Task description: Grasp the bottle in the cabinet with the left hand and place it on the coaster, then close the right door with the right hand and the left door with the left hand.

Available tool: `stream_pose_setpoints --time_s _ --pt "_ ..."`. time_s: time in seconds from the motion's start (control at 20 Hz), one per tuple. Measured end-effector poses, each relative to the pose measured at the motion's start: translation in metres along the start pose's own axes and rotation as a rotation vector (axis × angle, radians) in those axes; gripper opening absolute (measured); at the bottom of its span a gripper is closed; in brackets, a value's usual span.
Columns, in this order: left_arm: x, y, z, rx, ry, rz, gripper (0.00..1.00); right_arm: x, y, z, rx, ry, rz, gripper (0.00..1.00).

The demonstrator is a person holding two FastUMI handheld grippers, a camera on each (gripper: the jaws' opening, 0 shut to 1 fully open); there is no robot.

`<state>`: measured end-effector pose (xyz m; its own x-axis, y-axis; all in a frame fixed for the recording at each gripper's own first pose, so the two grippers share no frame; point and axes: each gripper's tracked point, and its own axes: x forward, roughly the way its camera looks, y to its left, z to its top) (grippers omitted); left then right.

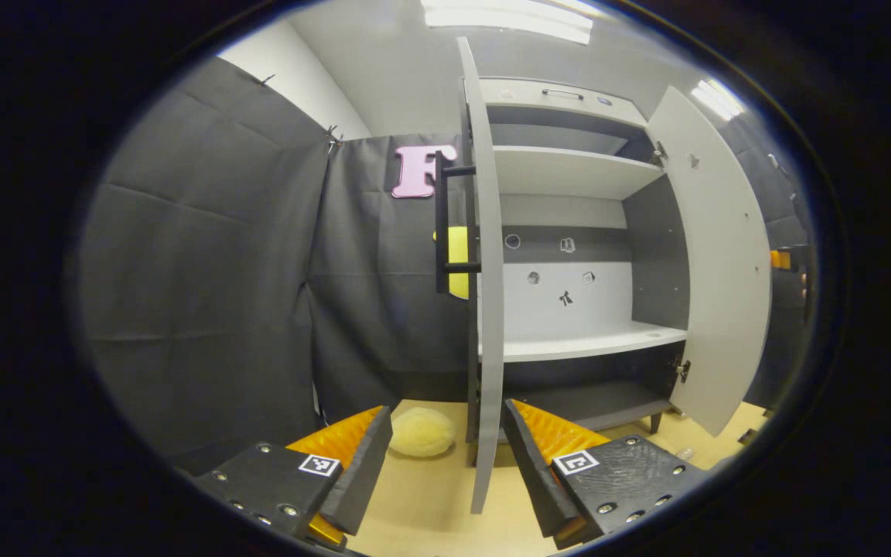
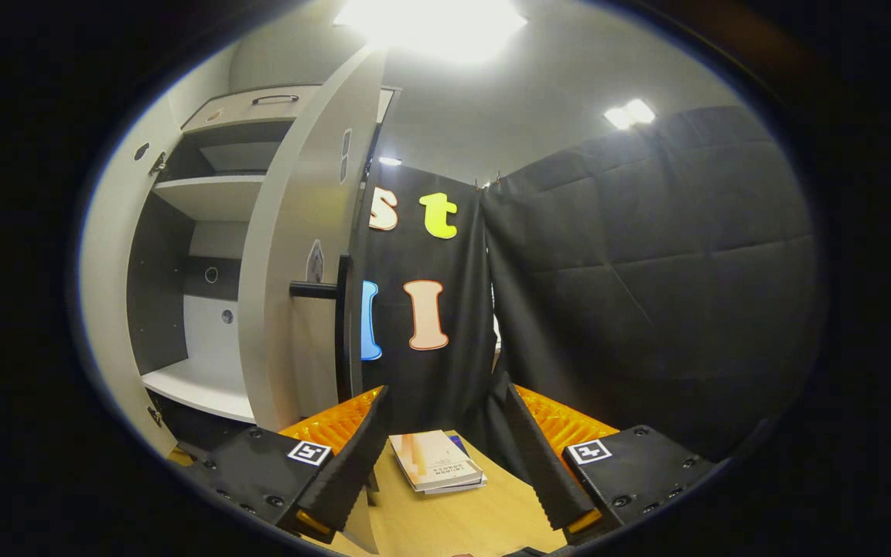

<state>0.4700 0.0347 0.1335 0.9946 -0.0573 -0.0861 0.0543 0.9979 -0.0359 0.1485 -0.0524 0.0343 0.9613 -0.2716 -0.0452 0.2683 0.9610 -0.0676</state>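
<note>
Two doors stand open on a pale grey cabinet (image 1: pixel 569 232) in a booth, its white shelves and dark grey inner walls showing in the left gripper view. The left door (image 1: pixel 486 294) is seen edge-on, its black bar handle (image 1: pixel 442 224) facing out to the left; the right door (image 1: pixel 716 263) swings wide toward the right, hinges visible along its inner edge. In the right gripper view the right door (image 2: pixel 298 255) appears with its own black handle (image 2: pixel 337 309), the shelves (image 2: pixel 206 193) beyond it. The cabinet sits at the back edge of a light wooden table (image 1: pixel 430 495). The left gripper (image 1: pixel 449 464) has its jaws set wide, straddling the lower edge of the left door without touching it. The right gripper (image 2: pixel 442 456) is likewise spread wide, holding nothing. A small stack of books (image 2: pixel 438 463) lies on the table between its fingers. A pale yellow, fuzzy round object (image 1: pixel 422 432) rests on the table beside the foot of the left door.
</note>
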Motion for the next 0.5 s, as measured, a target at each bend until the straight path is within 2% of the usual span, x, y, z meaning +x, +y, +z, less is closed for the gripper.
stream_pose_setpoints --time_s 0.15,0.2,0.25,0.45,0.5 --pt "-0.001 0.005 -0.001 0.001 0.001 -0.001 0.84 -0.005 0.014 0.001 0.001 -0.005 0.027 0.95" --pt "-0.003 0.007 -0.001 -0.001 0.002 0.000 0.84 -0.006 0.019 0.001 0.002 -0.007 0.036 0.92" --pt "-0.004 0.010 -0.001 -0.002 0.002 0.003 0.84 -0.007 0.024 0.001 0.001 -0.010 0.044 0.95" --pt "-0.008 0.024 -0.004 -0.005 0.008 0.020 0.84 -0.012 0.032 0.001 -0.003 -0.018 0.057 0.95" --pt "-0.010 0.026 -0.005 -0.008 0.010 0.022 0.85 -0.012 0.035 0.001 0.000 -0.018 0.061 0.92"
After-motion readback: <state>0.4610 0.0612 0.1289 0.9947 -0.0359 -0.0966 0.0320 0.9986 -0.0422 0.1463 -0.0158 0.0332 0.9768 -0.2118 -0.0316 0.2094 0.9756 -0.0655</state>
